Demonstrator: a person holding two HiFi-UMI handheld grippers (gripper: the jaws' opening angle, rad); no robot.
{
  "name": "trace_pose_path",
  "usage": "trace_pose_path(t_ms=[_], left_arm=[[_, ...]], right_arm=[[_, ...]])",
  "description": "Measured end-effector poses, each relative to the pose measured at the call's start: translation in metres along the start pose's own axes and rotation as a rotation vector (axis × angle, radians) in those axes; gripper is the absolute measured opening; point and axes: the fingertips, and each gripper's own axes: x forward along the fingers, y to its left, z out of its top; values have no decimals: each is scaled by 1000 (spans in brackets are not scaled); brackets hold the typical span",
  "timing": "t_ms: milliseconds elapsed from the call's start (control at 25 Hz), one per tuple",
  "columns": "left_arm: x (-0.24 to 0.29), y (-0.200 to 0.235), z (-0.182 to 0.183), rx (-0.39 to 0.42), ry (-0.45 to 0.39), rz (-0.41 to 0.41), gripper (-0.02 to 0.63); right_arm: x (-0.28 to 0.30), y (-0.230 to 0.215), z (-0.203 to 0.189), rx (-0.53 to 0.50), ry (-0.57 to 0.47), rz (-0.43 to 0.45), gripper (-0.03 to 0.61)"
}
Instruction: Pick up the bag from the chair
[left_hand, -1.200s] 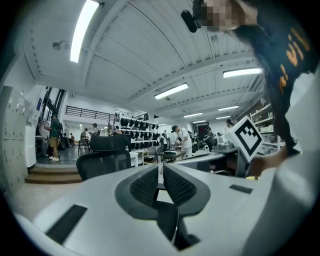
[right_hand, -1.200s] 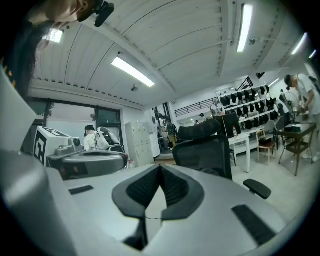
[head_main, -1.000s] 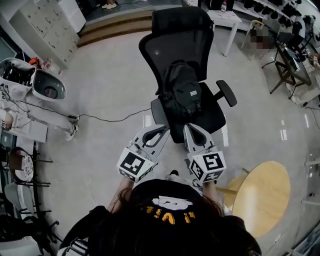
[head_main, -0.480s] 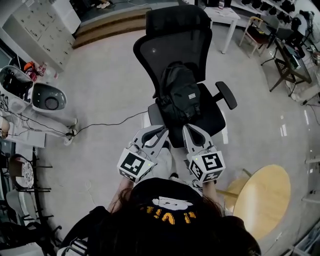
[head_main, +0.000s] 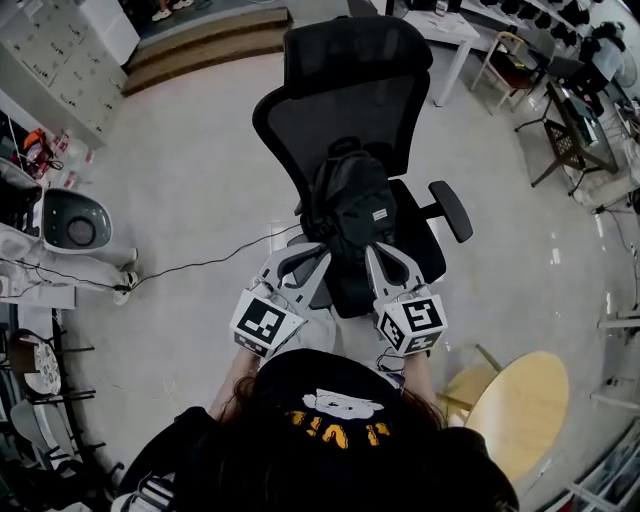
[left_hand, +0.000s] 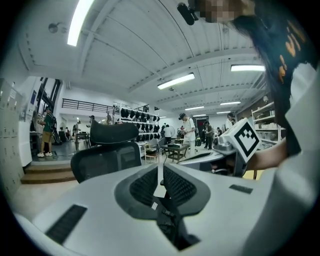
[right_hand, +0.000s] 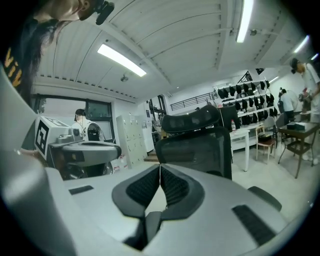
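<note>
A black backpack (head_main: 350, 205) stands upright on the seat of a black mesh office chair (head_main: 340, 110), leaning against its back. Both grippers are held out side by side over the seat's front edge, just short of the backpack's bottom. The left gripper (head_main: 325, 250) is shut and empty, and so is the right gripper (head_main: 372, 252). In the left gripper view the shut left gripper (left_hand: 160, 169) points at the chair back (left_hand: 105, 155). The right gripper (right_hand: 160, 167) also faces the chair back (right_hand: 195, 145). Neither gripper view shows the backpack.
A round wooden table (head_main: 515, 400) stands close at the right. The chair's armrest (head_main: 452, 210) sticks out to the right. A cable (head_main: 200, 265) runs across the floor on the left to a white machine (head_main: 70, 215). Steps (head_main: 200, 45) and a white table (head_main: 450, 35) lie behind.
The person has stepped closer to the chair, so chair and backpack sit nearer. Both shut grippers now reach over the seat's front edge, close to the backpack.
</note>
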Motion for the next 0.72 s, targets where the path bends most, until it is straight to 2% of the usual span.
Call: trace_pose_path(t_ms=[280, 640, 720], left_arm=[[28, 55, -5, -27, 1, -8, 28], [53, 103, -20, -61, 16, -33, 28], [55, 113, -24, -69, 19, -34, 28]], right_arm=[[76, -56, -4, -190, 100, -18, 5], [174, -120, -29, -366, 286, 48, 9], [196, -128, -38, -450, 349, 88, 105]])
